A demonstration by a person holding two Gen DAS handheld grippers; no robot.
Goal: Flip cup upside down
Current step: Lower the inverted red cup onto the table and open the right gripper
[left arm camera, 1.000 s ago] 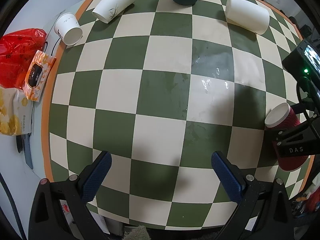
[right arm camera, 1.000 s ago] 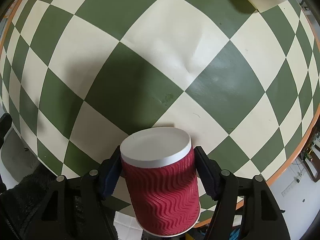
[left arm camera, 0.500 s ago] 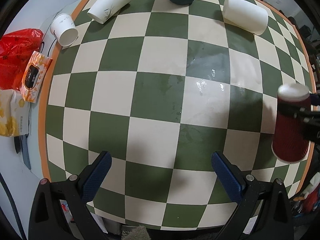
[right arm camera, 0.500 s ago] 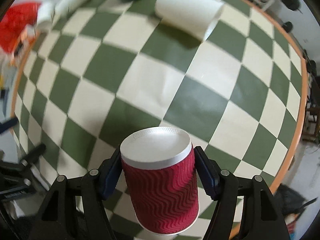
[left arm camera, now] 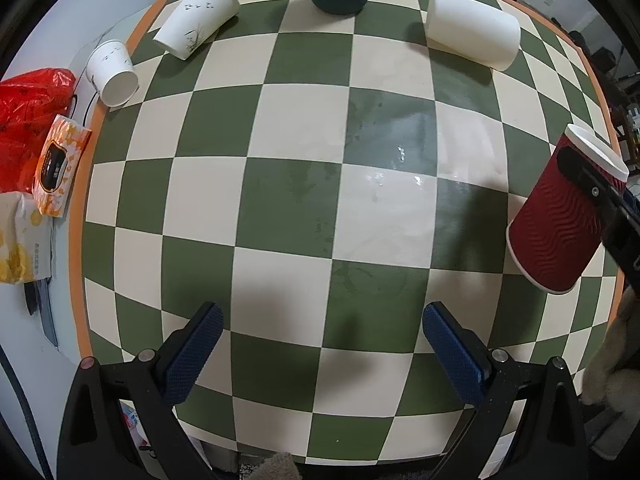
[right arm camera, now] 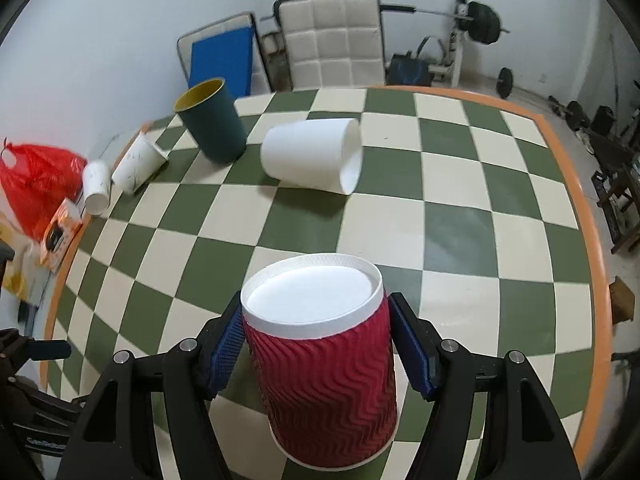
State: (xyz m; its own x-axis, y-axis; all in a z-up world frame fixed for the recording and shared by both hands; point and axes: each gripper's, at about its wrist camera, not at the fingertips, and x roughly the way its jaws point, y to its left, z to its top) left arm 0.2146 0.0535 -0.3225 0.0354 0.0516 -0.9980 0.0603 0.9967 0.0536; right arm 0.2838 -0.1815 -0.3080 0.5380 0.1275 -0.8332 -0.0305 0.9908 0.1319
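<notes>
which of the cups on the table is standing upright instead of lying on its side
The dark teal cup with the yellow inside, at the far edge of the checkered table. The large white cup and two small paper cups lie on their sides.

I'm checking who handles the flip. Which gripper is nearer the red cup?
Right. The right gripper has its jaws clamped on the red cup; the left gripper is open, well off to the cup's left.

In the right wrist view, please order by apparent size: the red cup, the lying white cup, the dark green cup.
1. Red cup, though it is nearest the camera.
2. Lying white cup.
3. Dark green cup, only slightly smaller-looking.
</notes>
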